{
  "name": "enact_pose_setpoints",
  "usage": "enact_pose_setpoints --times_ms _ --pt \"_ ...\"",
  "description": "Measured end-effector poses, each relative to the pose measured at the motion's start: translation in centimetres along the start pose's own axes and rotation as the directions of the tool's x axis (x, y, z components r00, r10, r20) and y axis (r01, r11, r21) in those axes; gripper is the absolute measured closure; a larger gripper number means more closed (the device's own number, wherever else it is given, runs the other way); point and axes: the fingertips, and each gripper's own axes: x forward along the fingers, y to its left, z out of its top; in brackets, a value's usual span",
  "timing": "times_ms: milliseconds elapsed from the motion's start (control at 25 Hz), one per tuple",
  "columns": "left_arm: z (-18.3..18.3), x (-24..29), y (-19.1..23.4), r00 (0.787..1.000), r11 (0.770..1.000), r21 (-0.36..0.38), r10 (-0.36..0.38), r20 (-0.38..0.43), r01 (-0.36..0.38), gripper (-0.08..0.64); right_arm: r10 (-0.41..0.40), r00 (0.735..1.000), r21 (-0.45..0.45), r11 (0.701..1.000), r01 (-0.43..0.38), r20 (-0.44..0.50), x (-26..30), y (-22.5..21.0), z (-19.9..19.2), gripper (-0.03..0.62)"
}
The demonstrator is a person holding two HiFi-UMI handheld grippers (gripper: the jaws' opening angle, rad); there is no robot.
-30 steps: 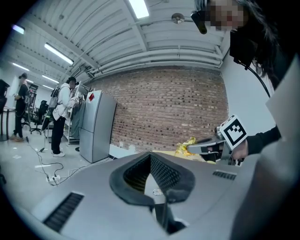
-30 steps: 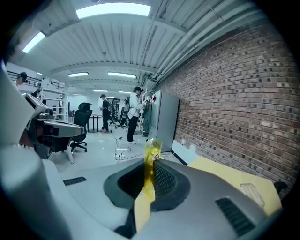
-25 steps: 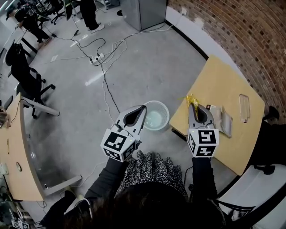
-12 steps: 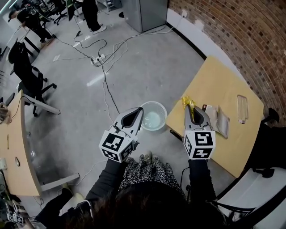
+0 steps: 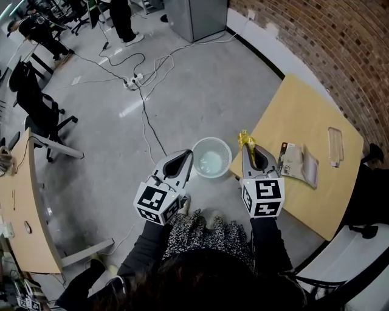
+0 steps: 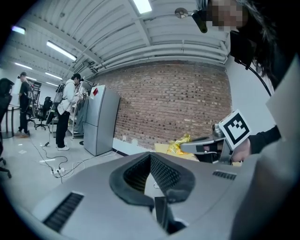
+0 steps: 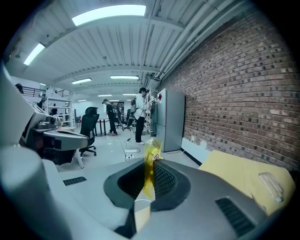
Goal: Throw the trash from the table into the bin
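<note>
Office chair (image 5: 35, 108), floor cables (image 5: 143, 119), grey cabinet (image 5: 193, 16)

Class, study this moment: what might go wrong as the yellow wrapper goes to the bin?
1. The right hand-held gripper pinches the wrapper by only a thin strip, so it may slip out.
2. The wrapper hangs beside the bin, not over it; released now, it would likely land on the floor.
3. A packet lies on the table and is easily forgotten.
</note>
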Motion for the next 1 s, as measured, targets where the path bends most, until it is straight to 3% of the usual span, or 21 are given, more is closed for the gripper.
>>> enact_pose_setpoints --times_ms 320,480,840,1000 --pt "-2.3 0.3 6.8 0.992 0.994 0.015 -0.11 -0.068 0.111 0.554 -0.108 0.992 0.077 0.991 0.112 -0.059 5.1 3.5 -2.7 0.575" --pt "-3.2 1.4 8.9 0.974 0.976 0.051 -0.206 -0.094 0.211 0.554 -0.143 0.987 0.107 0.983 0.151 -0.078 7.7 4.7 -4.0 0.575" --pt "-5.3 5.1 10.3 0.946 0.937 0.133 -0.313 -0.083 0.322 0.554 -0.137 0.984 0.089 0.985 0.147 -0.11 12.9 7.8 -8.6 0.575" --pt "-8.8 6.5 10.3 0.943 0.937 0.11 -0.324 -0.08 0.332 0.554 -0.105 0.985 0.118 0.986 0.121 -0.136 14.5 8.4 -12.9 0.575"
